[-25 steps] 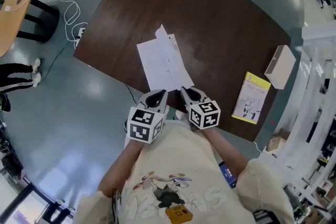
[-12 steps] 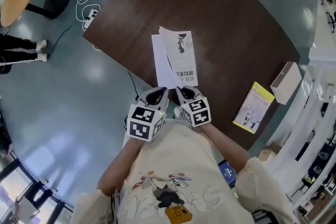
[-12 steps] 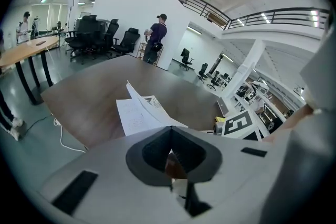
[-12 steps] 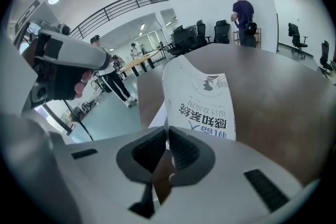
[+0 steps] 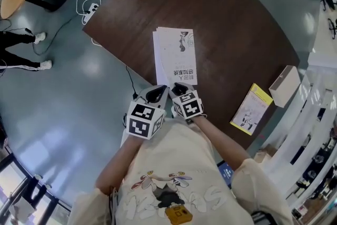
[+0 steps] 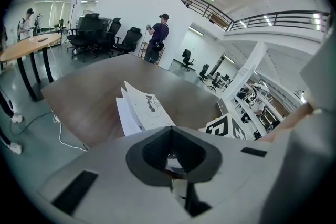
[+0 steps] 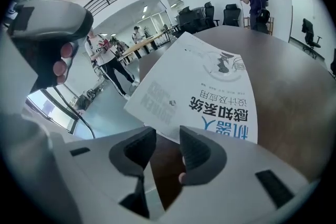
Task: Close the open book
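Item: dark wood table (image 5: 237,23), one, seen from above, its near-left edge running diagonally above grey floor. Bare wood lies open beyond the book and to its right, while the floor drops away close on its left. Book (image 5: 175,56), one, lies flat and closed with its white printed cover up and the title end toward the person. It sits near the near-left table edge, with its pages slightly fanned along the left side. Yellow booklet (image 5: 251,108), one, lies by the right-hand edge, well apart from the book. Pale box (image 5: 284,85), one, stands just beyond the booklet at the table corner. Power strip (image 5: 92,8), one, lies with its cable on the floor off the table's left corner. Grippers, two, are side by side at the book's near end, both pointing forward and down with marker cubes toward the camera and forearms in cream sleeves. Left gripper (image 5: 156,94): jaw tips meet, at the book's near-left corner; whether a page edge is pinched cannot be told. Right gripper (image 5: 180,90): jaws have just been opening and stand moderately apart. Only table wood shows between them, and the book's near edge lies just past the tips, unheld.
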Motion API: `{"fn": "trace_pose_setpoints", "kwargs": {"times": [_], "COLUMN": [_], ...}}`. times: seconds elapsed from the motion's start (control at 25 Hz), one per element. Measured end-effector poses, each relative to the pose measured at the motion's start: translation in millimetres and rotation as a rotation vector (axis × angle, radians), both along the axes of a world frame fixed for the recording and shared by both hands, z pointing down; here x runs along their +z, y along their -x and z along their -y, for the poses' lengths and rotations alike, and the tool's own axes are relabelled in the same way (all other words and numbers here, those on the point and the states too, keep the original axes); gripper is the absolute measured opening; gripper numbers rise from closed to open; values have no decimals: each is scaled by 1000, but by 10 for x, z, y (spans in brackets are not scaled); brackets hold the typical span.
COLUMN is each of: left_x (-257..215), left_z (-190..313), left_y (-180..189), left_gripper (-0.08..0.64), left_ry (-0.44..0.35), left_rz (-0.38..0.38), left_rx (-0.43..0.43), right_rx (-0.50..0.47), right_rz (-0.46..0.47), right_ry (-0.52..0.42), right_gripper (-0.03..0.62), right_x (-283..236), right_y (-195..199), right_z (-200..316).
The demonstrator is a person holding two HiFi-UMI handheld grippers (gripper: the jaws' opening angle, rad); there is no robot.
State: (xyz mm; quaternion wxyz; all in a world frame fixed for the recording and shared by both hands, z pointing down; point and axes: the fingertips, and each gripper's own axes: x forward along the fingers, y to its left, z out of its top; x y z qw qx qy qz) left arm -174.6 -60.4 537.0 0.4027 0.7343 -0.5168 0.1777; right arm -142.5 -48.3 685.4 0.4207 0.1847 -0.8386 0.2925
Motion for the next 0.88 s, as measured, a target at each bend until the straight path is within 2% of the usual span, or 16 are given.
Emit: {"fn": "trace_pose_setpoints", "kwargs": {"times": [0.08, 0.2, 0.36, 0.52, 0.72, 0.88], "left_x": [-13, -51, -106, -148, -256, -357], "left_z": [3, 2, -9, -33, -46, -89], "left_y": [-17, -70, -160, -260, -439, -620], "left_gripper": [6, 6, 6, 6, 6, 6], "left_ry": [-2, -9, -22, -37, -66, -92], "left_rz": [-3, -3, 2, 1, 6, 6], "left_rx": [1, 9, 22, 27, 32, 35], "right_rx": [5, 38, 87, 140, 221, 277], "right_rz": [0, 15, 77, 131, 194, 237], "right_ry": [28, 65, 59, 22, -63, -122], "right_gripper": [164, 163, 163, 145, 71, 39], "right_x": [13, -8, -198, -423, -823, -1180], "right_y": [-21, -119, -253, -410, -660, -864], "right_z": [-26, -24, 52, 109, 182, 175]}}
